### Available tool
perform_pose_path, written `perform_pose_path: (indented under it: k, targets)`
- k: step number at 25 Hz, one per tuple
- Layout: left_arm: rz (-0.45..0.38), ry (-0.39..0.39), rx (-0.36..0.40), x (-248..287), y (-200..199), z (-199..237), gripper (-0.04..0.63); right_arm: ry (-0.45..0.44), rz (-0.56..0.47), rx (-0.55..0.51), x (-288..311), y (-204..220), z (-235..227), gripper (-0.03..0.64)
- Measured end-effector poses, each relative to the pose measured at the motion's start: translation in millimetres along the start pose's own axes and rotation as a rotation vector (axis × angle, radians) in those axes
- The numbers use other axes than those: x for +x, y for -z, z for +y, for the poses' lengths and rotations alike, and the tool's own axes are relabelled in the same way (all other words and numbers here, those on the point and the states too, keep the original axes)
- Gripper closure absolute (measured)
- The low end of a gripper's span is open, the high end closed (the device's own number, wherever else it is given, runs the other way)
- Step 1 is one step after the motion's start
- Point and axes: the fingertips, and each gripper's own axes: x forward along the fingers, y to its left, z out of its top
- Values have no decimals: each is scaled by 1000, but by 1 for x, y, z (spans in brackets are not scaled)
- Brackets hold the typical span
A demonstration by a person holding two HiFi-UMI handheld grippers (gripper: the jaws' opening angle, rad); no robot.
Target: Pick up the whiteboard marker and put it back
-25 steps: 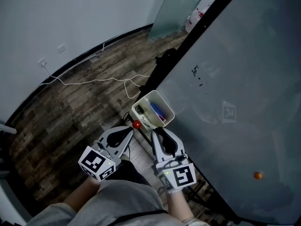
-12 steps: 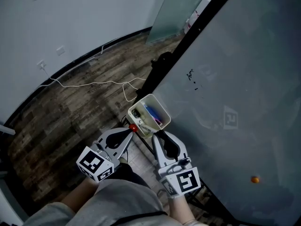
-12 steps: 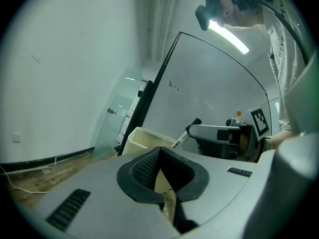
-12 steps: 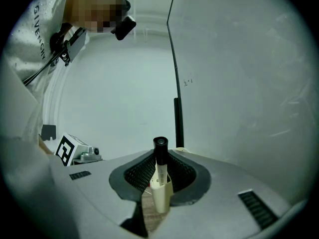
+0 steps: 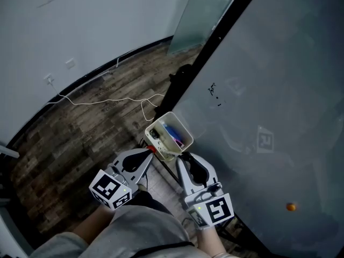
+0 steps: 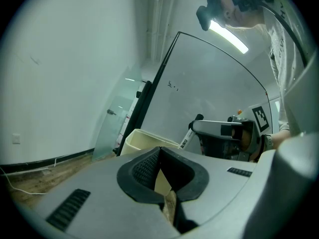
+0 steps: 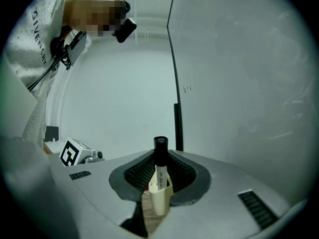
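The whiteboard marker (image 7: 160,164), white with a black cap, stands upright between the jaws of my right gripper (image 7: 158,172), which is shut on it. From the left gripper view the same marker (image 6: 187,137) sticks out of the right gripper (image 6: 227,133) toward the cream bin (image 6: 144,138). In the head view the bin (image 5: 182,129) hangs at the whiteboard's lower edge and holds other markers. My right gripper (image 5: 181,156) is at the bin's near edge. My left gripper (image 5: 149,152) is shut and holds nothing, just left of the bin.
The large whiteboard (image 5: 269,90) fills the right side, with a black frame (image 5: 215,42) and an orange magnet (image 5: 291,207). A small red thing (image 5: 152,149) sits by the bin's near corner. A white cable (image 5: 107,99) lies on the wooden floor.
Both grippers have closed in on the bin. The right gripper's tip with the marker now reaches the bin's near edge.
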Motion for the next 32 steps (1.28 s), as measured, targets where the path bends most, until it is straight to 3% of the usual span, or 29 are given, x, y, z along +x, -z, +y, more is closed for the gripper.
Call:
perform_pose_path:
  k: [32]
  targets:
    - [-11,9,6,3,-3,-3,580,-66,-9,-40,14,-32,0,535]
